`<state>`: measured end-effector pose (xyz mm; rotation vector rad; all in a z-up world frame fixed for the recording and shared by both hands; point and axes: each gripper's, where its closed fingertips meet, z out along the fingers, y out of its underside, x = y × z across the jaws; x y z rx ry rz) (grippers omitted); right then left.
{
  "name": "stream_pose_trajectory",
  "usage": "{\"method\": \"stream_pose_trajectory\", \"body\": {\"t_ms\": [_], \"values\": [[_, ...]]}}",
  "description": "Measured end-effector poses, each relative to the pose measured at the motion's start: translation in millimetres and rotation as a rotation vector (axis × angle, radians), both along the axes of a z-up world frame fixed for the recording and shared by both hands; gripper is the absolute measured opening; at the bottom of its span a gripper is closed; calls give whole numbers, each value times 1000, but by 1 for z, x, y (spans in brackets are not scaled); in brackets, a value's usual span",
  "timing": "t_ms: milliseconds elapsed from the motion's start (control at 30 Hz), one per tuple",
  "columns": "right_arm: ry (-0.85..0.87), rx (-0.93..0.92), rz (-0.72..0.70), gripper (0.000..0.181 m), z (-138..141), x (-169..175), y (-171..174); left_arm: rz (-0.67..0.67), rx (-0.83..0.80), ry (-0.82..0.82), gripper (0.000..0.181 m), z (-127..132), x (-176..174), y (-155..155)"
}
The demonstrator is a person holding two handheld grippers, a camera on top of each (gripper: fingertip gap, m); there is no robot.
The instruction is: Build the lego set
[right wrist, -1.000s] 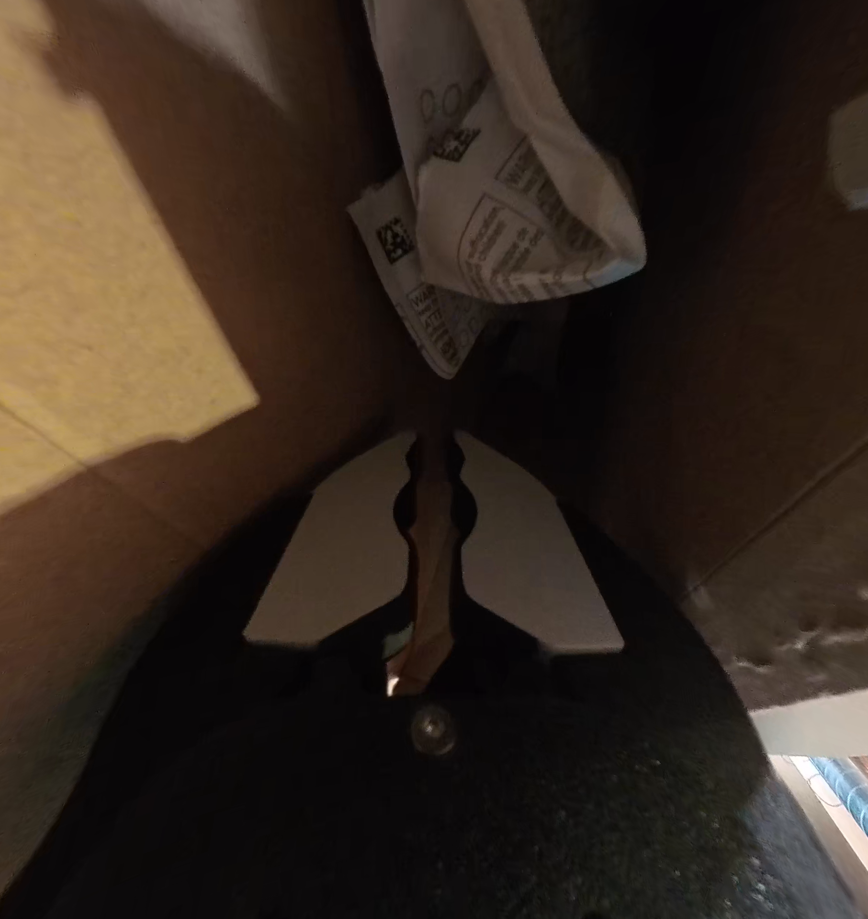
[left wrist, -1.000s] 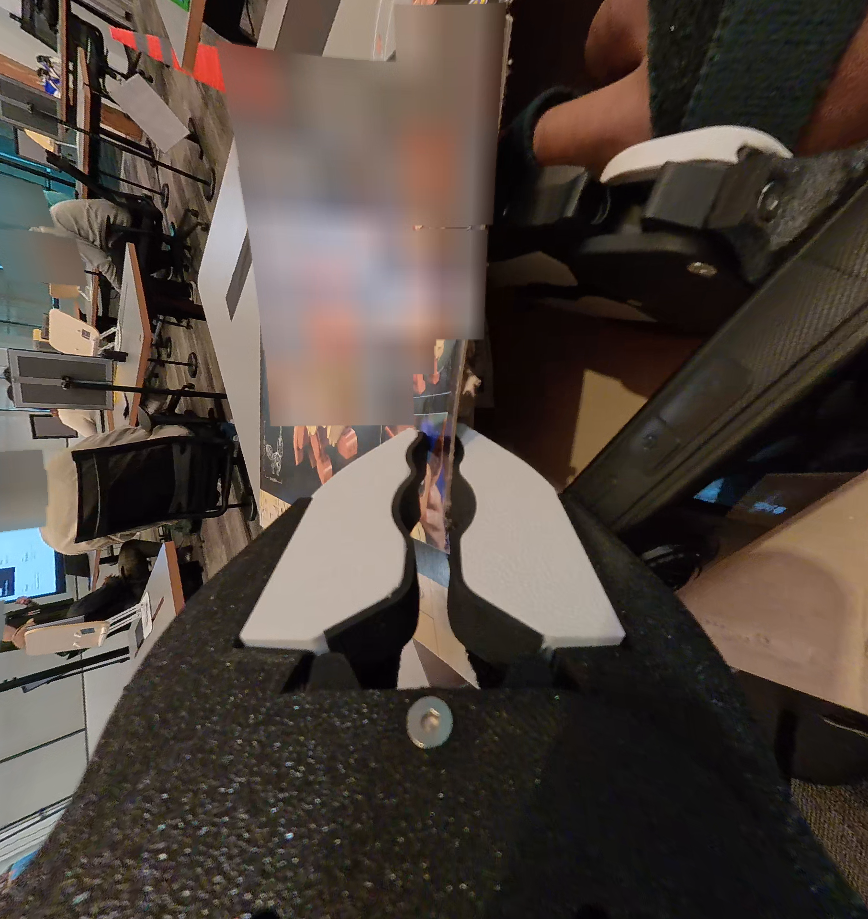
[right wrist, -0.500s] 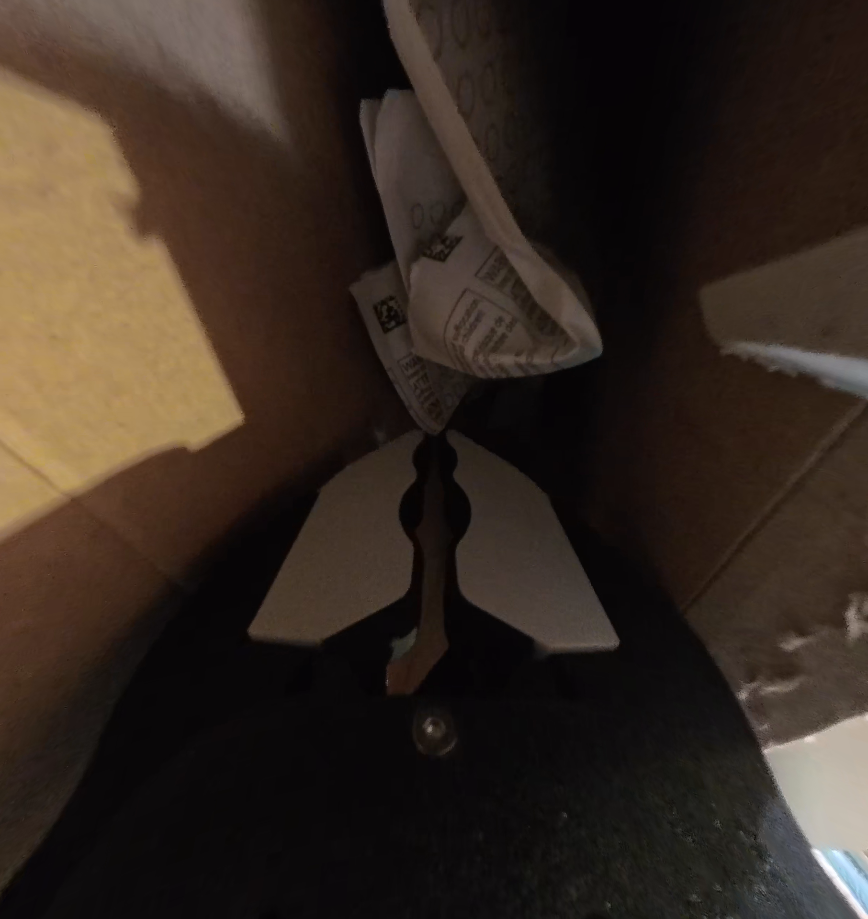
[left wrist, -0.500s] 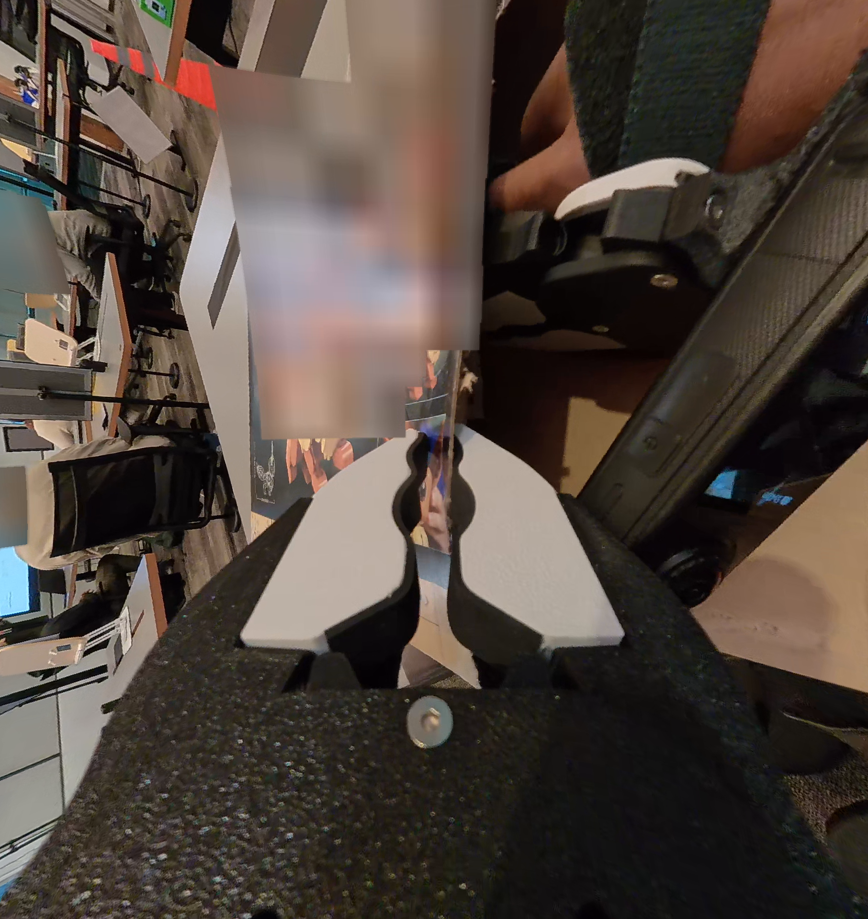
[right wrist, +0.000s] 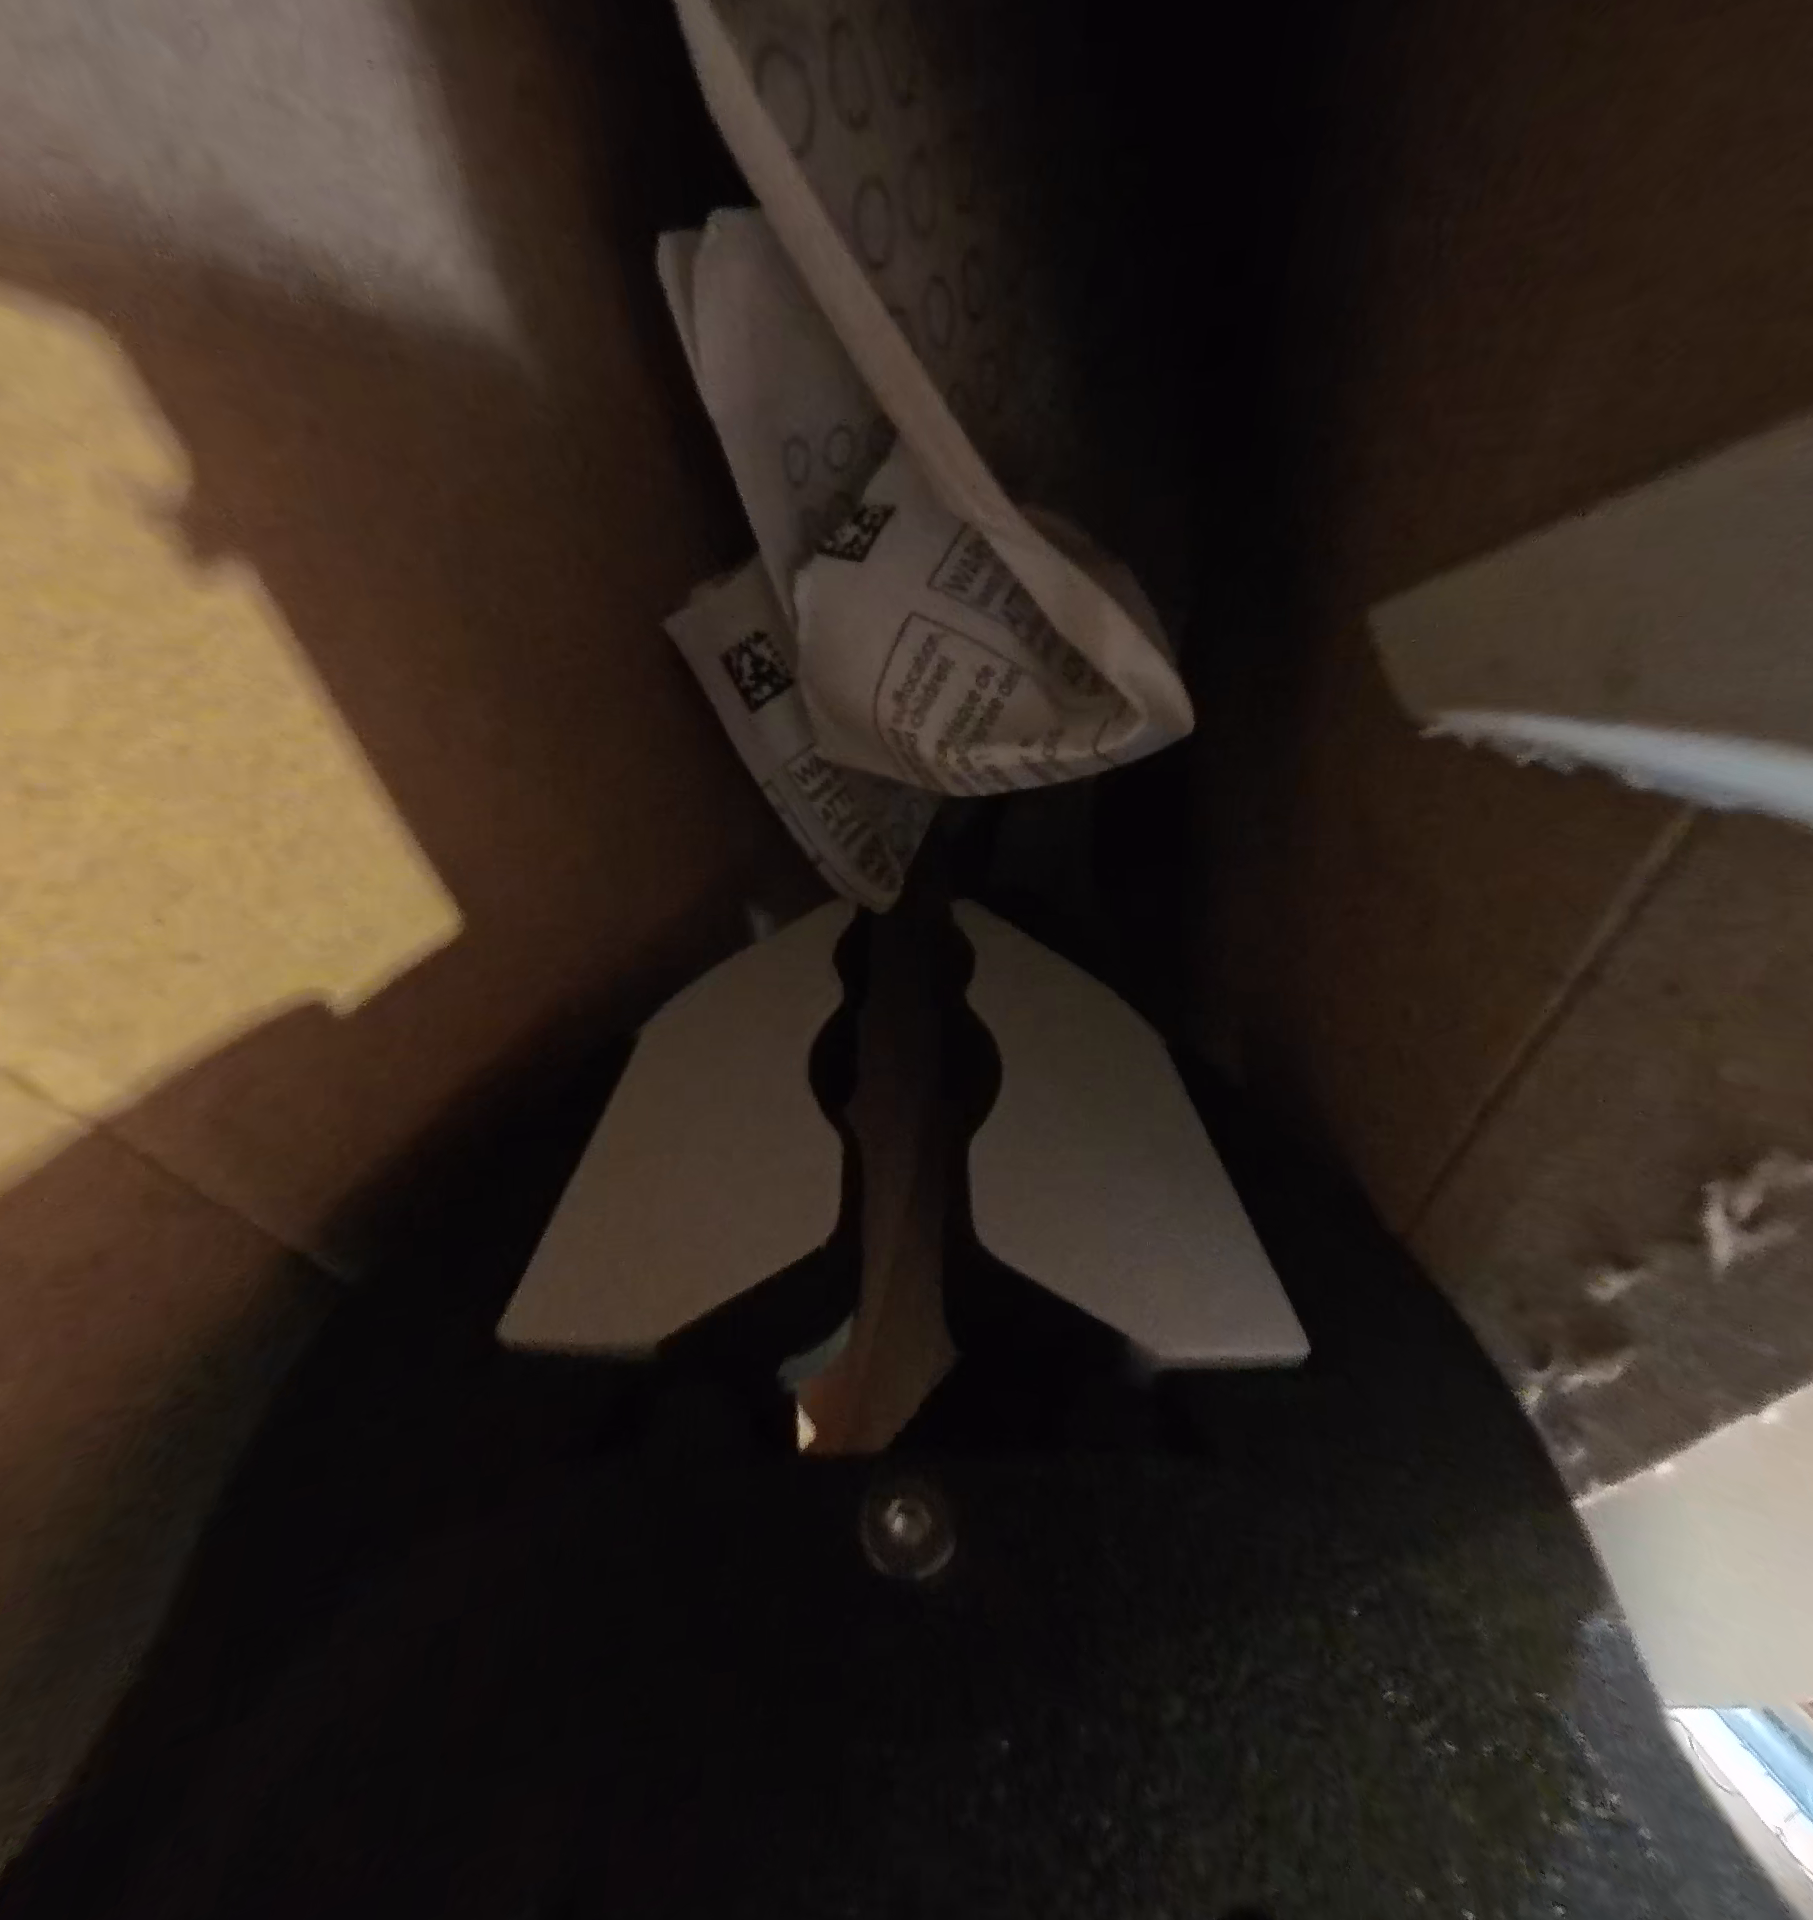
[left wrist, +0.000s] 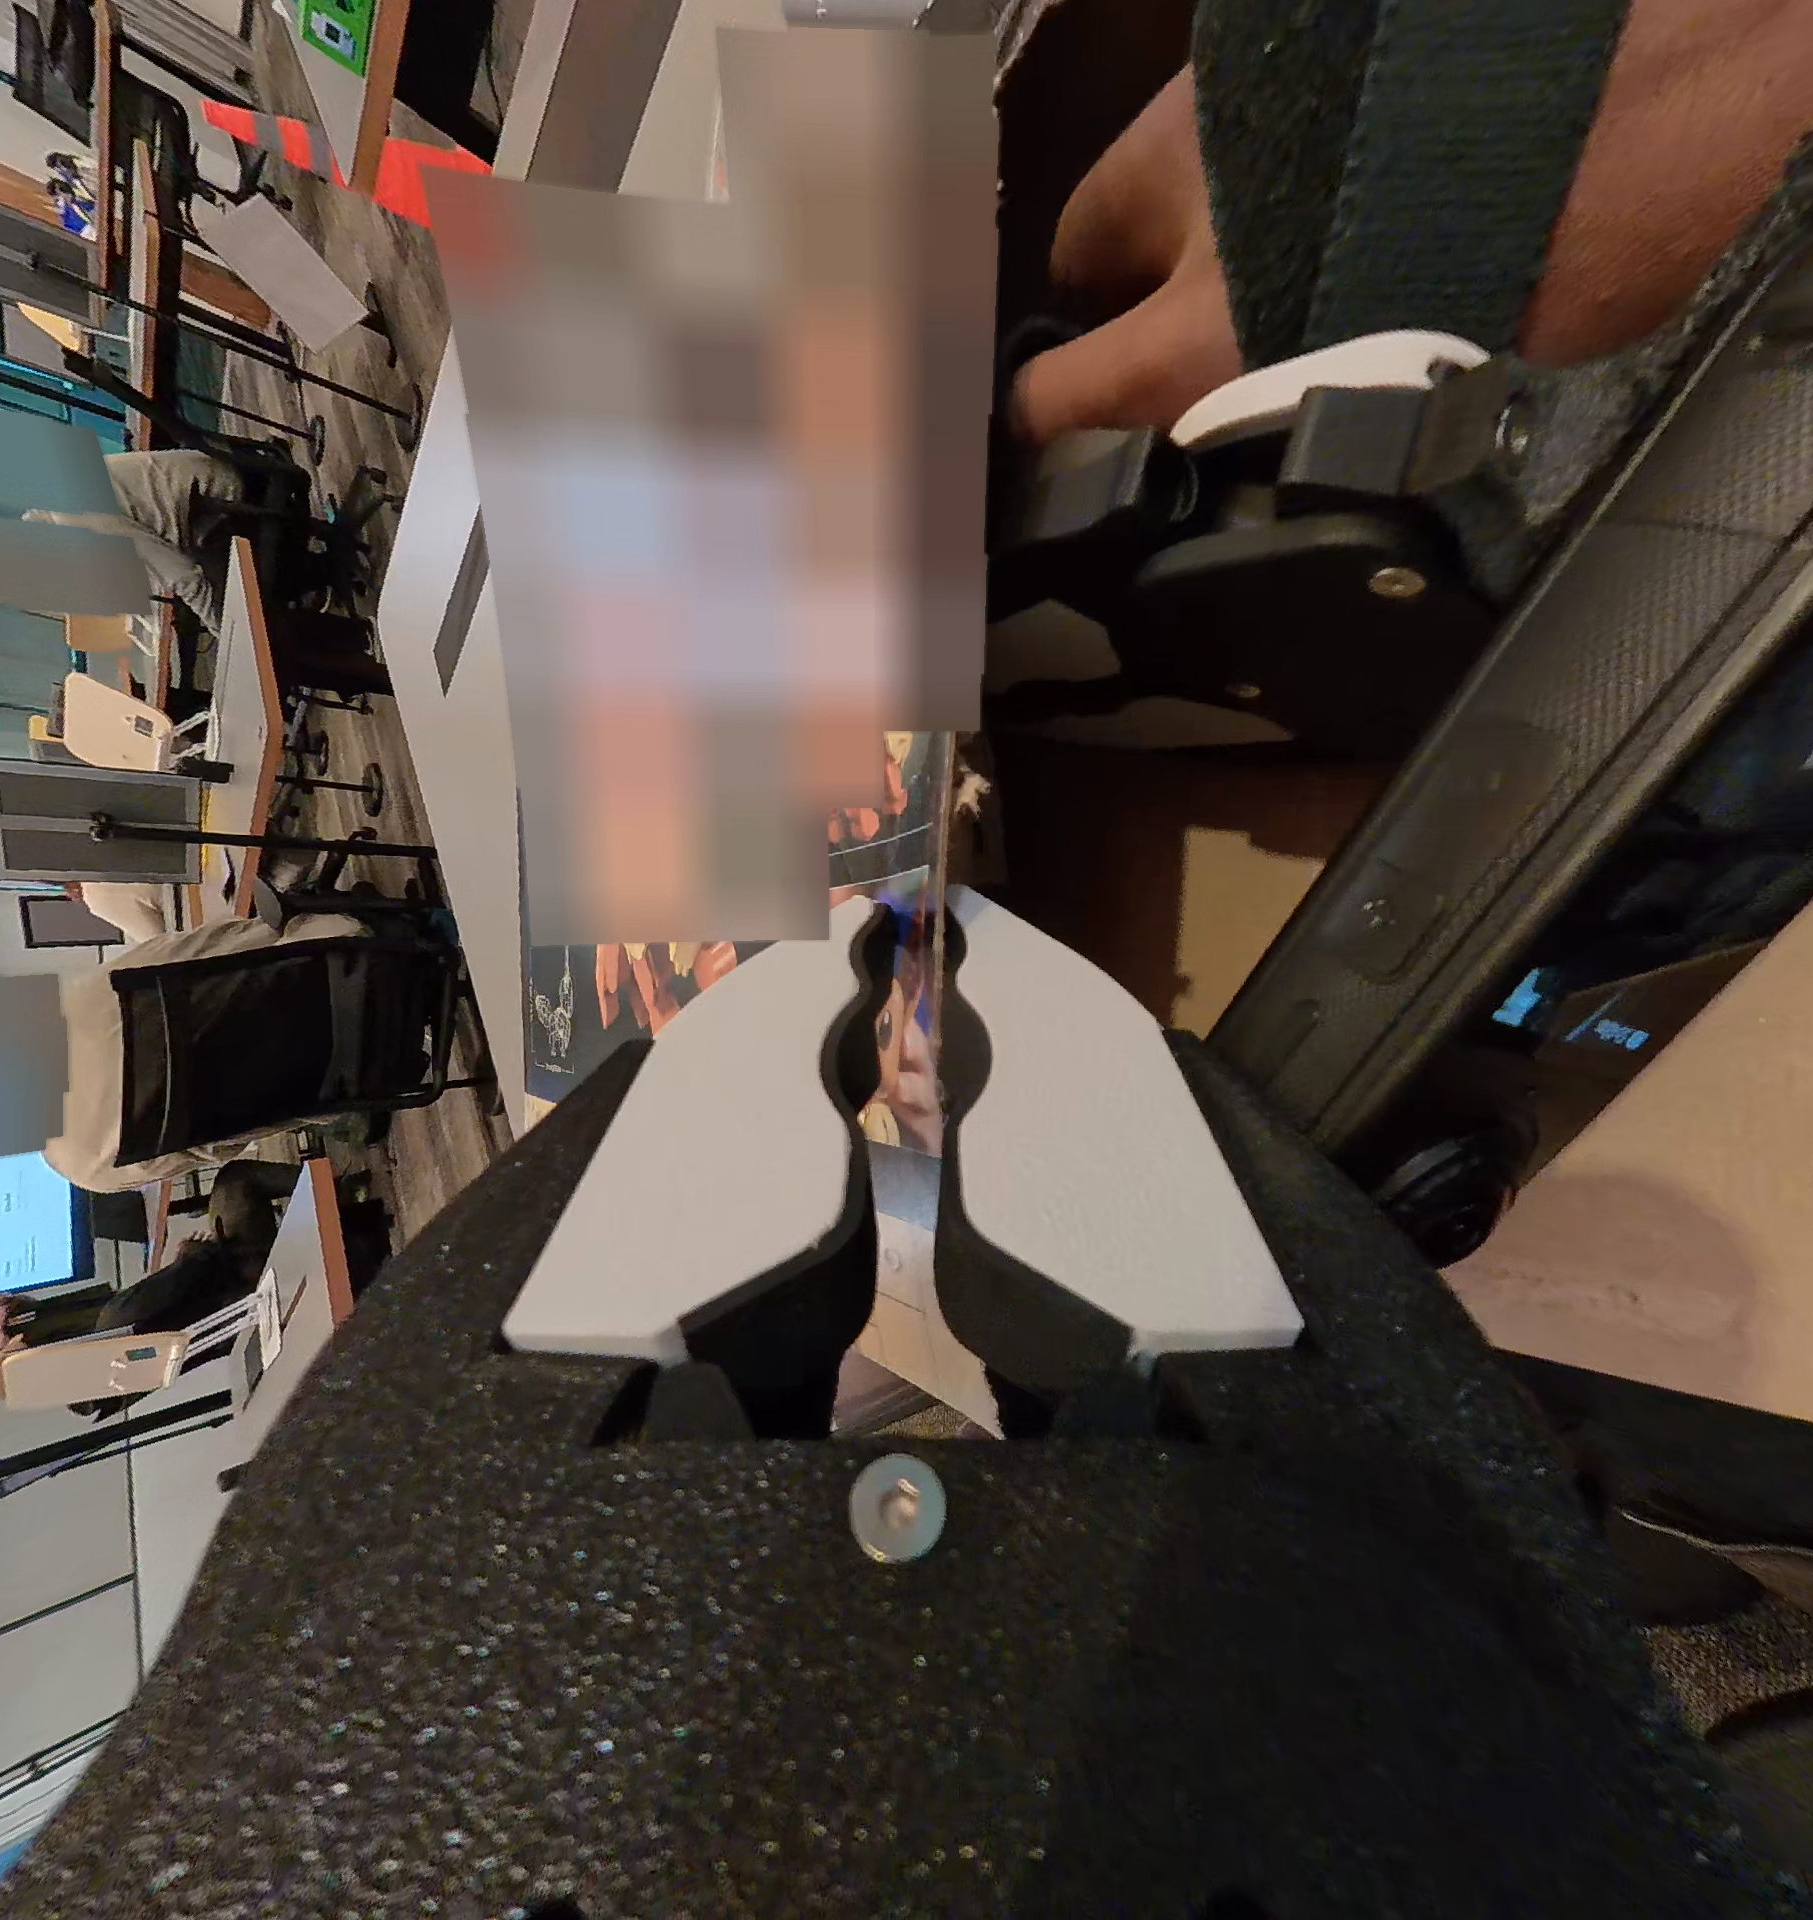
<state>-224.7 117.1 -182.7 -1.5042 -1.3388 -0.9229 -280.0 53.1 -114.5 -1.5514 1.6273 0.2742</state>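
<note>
My left gripper (left wrist: 917,914) is shut on the thin edge of the lego box's wall (left wrist: 931,1039), whose printed outer face (left wrist: 673,966) shows to its left. My right gripper (right wrist: 902,909) is deep inside the brown cardboard box (right wrist: 486,582), its jaws a narrow slit apart. The lower corner of a crumpled white paper bag (right wrist: 943,665) reaches its fingertips; I cannot tell whether it is pinched. A second white bag (right wrist: 736,343) lies behind it. In the left wrist view the right gripper's black body (left wrist: 1401,582) and the hand (left wrist: 1141,312) holding it reach into the box.
A torn cardboard flap (right wrist: 1608,686) juts in at the right of the box opening. The left wrist view is rolled sideways: a grey table (left wrist: 429,540), a black chair (left wrist: 258,1039) and seated people lie far off at the left. The tips of one gripper are about 11 cm away from the tips of the other.
My right gripper has pushed deeper into the box until the bag's corner reaches its tips. In the left wrist view the hand and right gripper have shifted. The left gripper keeps its hold.
</note>
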Motion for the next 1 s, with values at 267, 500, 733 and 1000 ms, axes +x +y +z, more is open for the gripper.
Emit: {"method": "stream_pose_trajectory", "body": {"t_ms": [267,500,733,1000], "values": [[-16,-9,-8,7,-3,2,0,-4,5,9,7,-2,-1,0],[-18,-55,10,4,-11,3,1,-7,-3,17,6,-5,2,-1],[-24,-42,4,0,-7,4,-3,-12,-11,14,7,-6,0,-2],[64,4,-7,1,4,11,-14,-16,-44,-32,7,-2,-1,-8]]}}
